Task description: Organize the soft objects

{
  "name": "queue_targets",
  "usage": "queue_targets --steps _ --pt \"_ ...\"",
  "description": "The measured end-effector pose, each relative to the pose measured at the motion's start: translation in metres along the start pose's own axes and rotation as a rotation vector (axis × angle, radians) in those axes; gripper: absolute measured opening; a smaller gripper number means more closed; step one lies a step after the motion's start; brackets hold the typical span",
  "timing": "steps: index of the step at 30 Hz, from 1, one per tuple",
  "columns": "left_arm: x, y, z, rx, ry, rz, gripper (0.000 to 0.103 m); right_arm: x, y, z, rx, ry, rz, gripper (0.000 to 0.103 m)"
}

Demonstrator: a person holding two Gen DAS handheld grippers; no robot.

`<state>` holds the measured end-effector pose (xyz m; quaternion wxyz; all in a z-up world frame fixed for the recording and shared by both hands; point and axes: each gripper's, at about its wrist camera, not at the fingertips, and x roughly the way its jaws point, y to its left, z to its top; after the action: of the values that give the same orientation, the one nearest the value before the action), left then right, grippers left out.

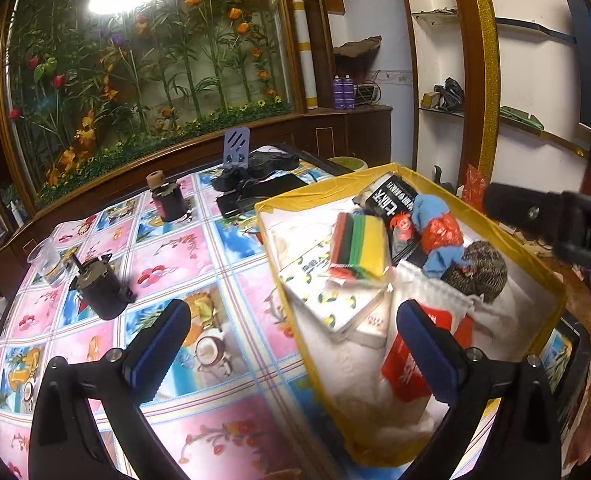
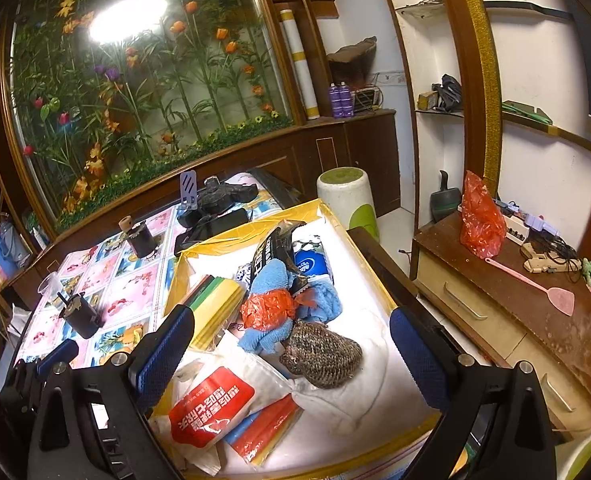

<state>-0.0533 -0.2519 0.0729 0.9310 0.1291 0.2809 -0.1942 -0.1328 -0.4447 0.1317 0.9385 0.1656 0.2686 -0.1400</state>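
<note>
My left gripper (image 1: 291, 344) tilts downward over the near edge of the table (image 1: 167, 256), its jaws wide apart and holding nothing; the left blue pad (image 1: 157, 350) hangs above the patterned tablecloth, the right pad above the yellow-rimmed box (image 1: 279, 280). On the cloth to the left stand a clear plastic cup (image 1: 49, 260) and a dark jar (image 1: 103, 294), with a second dark jar (image 1: 169, 200) farther back. Inside the box, from left to right, I see a lemon-printed tissue pack (image 1: 327, 300), a pack of striped sponges (image 1: 359, 248) lying on it, a red-and-white packet (image 1: 415, 356) near my right pad, a blue cloth bundled with orange plastic (image 1: 435, 236), and a brown scouring ball (image 1: 479, 272) touching the cloth. My right gripper (image 2: 291, 352) also points downward over the same box, jaws spread wide with nothing between them; its pads flank the blue cloth and the scouring ball, both lying below and apart from them. Its tip shows at the right edge of the left wrist view. To the right of the table stands a low wooden cabinet (image 2: 535, 320) carrying a red plastic bag (image 2: 479, 224) and a pink fly swatter (image 2: 535, 284).
</note>
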Motion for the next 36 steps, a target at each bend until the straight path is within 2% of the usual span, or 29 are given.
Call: queue_targets --steps 6,16,36 --pt "-0.006 0.003 -0.012 0.017 0.017 0.006 0.102 -0.003 0.004 -0.010 -0.008 0.021 0.011 0.100" --pt "-0.010 0.017 -0.018 -0.026 0.031 0.008 0.102 -0.006 0.015 -0.021 -0.029 0.022 0.024 0.100" --pt "-0.007 0.010 -0.020 0.017 0.034 0.017 0.102 0.004 0.013 -0.027 -0.022 0.040 0.028 0.100"
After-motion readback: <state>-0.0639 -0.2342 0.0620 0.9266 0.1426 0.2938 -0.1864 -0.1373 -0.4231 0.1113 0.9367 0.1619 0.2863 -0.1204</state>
